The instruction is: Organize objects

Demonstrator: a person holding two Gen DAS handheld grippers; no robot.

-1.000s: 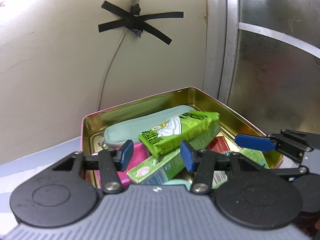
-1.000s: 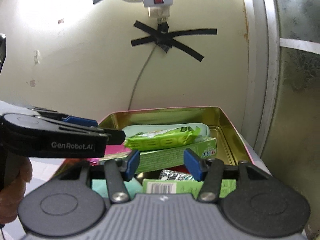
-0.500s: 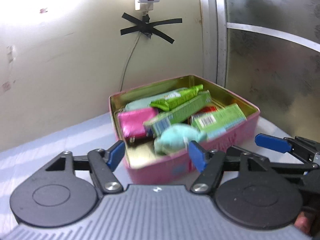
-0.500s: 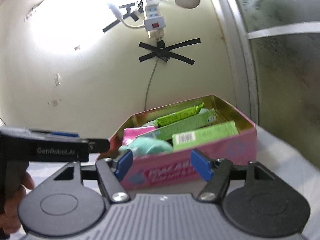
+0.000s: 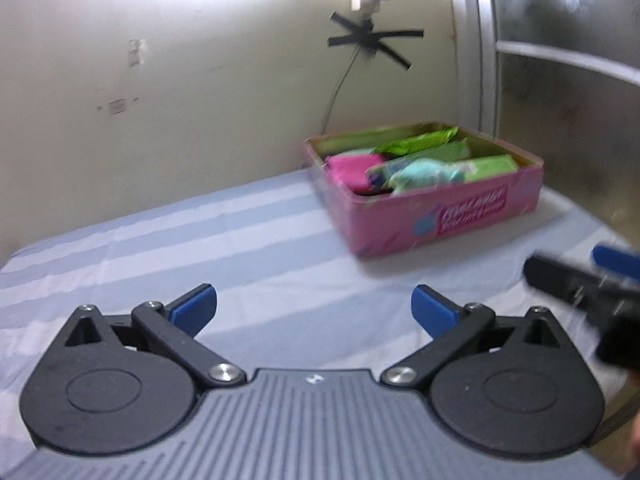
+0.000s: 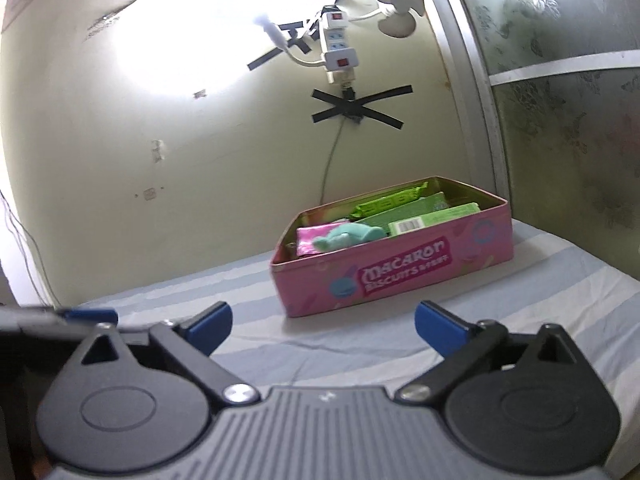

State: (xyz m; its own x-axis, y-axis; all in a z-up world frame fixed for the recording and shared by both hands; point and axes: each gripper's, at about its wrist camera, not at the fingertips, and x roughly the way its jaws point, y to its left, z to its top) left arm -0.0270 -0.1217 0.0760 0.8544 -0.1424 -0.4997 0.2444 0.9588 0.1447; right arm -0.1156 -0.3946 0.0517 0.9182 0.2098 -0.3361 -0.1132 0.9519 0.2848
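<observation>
**Both grippers empty, tin filled**

The left gripper [image 5: 314, 306] and right gripper [image 6: 323, 322] hover with jaws wide apart, holding nothing. The pink rectangular biscuit tin [image 6: 400, 276] sits far right on the striped blue-white cloth [image 5: 240, 264], holding green packets [image 6: 416, 210], a pink pouch [image 5: 346, 170] and a mint soft toy [image 6: 348, 236].

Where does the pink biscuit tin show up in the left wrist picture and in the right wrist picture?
Left wrist view: the pink biscuit tin sits right of centre, in the middle distance on the striped cloth.
Right wrist view: the tin sits just right of centre, its printed side facing the camera.
Shared landmark: the black tape cross on the wall above the tin.
</observation>
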